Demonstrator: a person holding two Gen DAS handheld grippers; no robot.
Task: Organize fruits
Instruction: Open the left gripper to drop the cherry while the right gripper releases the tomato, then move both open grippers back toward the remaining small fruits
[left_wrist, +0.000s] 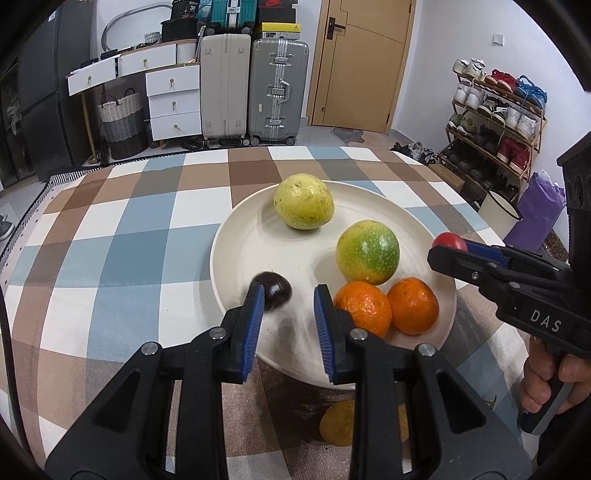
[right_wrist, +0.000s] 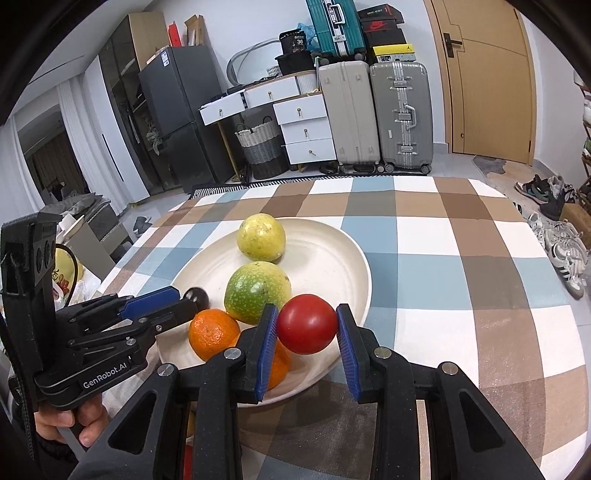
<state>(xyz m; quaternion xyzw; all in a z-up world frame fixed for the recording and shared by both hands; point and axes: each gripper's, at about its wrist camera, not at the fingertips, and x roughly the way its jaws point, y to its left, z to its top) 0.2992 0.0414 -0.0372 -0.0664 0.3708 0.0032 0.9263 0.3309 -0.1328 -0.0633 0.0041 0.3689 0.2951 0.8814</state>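
Observation:
A white plate (left_wrist: 243, 258) on the checked tablecloth holds a yellow fruit (left_wrist: 303, 201), a green-yellow fruit (left_wrist: 367, 252) and two oranges (left_wrist: 364, 308). A small dark fruit (left_wrist: 275, 290), motion-blurred, lies on the plate by the left finger of my left gripper (left_wrist: 289, 297), which is open above the plate's near rim. My right gripper (right_wrist: 306, 325) is shut on a red tomato (right_wrist: 306, 324) over the plate's right rim (right_wrist: 364, 280). In the right wrist view the plate holds the yellow fruit (right_wrist: 261, 237), the green fruit (right_wrist: 257, 291), an orange (right_wrist: 213, 333) and the dark fruit (right_wrist: 197, 295).
A yellowish fruit (left_wrist: 338, 422) lies on the cloth below the left gripper. Suitcases (left_wrist: 279, 90), drawers (left_wrist: 171, 99) and a basket stand beyond the table. A shoe rack (left_wrist: 495, 118) stands to the right.

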